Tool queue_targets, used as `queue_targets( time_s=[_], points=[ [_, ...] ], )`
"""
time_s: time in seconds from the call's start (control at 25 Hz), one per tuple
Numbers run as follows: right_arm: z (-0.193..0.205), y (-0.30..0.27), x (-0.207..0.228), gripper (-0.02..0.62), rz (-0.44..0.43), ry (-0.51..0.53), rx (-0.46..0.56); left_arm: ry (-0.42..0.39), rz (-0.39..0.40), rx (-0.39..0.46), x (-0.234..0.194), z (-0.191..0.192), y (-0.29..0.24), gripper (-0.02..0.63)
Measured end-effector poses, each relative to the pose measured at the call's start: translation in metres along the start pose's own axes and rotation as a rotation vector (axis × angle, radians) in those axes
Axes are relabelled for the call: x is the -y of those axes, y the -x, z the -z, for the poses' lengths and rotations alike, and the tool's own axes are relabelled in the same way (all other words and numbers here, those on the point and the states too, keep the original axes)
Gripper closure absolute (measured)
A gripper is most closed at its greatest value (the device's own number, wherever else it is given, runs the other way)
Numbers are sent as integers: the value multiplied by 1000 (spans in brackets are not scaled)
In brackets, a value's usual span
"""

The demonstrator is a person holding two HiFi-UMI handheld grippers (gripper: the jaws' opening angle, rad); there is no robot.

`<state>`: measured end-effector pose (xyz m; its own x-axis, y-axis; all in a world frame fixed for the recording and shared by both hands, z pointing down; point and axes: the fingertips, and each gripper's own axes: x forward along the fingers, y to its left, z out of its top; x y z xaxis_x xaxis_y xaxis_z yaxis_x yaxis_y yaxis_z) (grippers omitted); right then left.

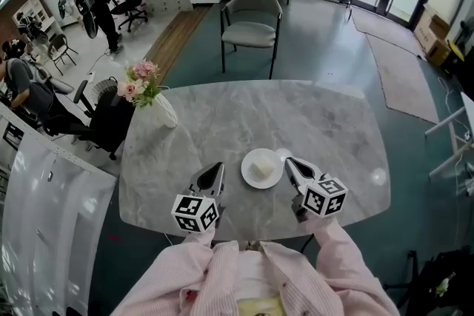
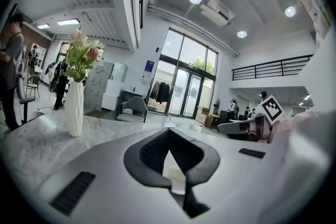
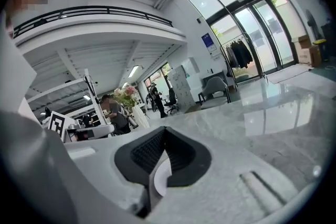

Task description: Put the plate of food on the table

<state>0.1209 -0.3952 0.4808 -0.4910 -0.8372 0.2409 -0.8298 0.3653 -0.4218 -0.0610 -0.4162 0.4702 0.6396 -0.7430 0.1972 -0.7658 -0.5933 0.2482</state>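
A small white plate with a pale piece of food rests on the grey marble table, near its front edge. My left gripper hovers just left of the plate, jaws shut and holding nothing. My right gripper is at the plate's right rim, also shut and holding nothing. In the left gripper view the closed jaws point across the table, with a sliver of the plate showing below them. The right gripper view shows its closed jaws and a sliver of the plate.
A white vase of pink flowers stands at the table's far left corner. A grey chair sits beyond the far edge. People and office chairs are at the far left of the room. A person's pink sleeves fill the bottom of the head view.
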Motion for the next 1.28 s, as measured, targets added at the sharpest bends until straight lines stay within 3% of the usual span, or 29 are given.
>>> queue_targets(
  time_s=[0.28,0.68,1.28],
  points=[
    [-25,12,5,589,27,36,113,-36,-30,88,-7,-29,8,611],
    [-44,19,8,591,41,51,186,-83,-71,174,-11,-54,15,611],
    [-45,21,14,591,82,51,205,-83,-101,176,-21,-52,19,611]
  ],
)
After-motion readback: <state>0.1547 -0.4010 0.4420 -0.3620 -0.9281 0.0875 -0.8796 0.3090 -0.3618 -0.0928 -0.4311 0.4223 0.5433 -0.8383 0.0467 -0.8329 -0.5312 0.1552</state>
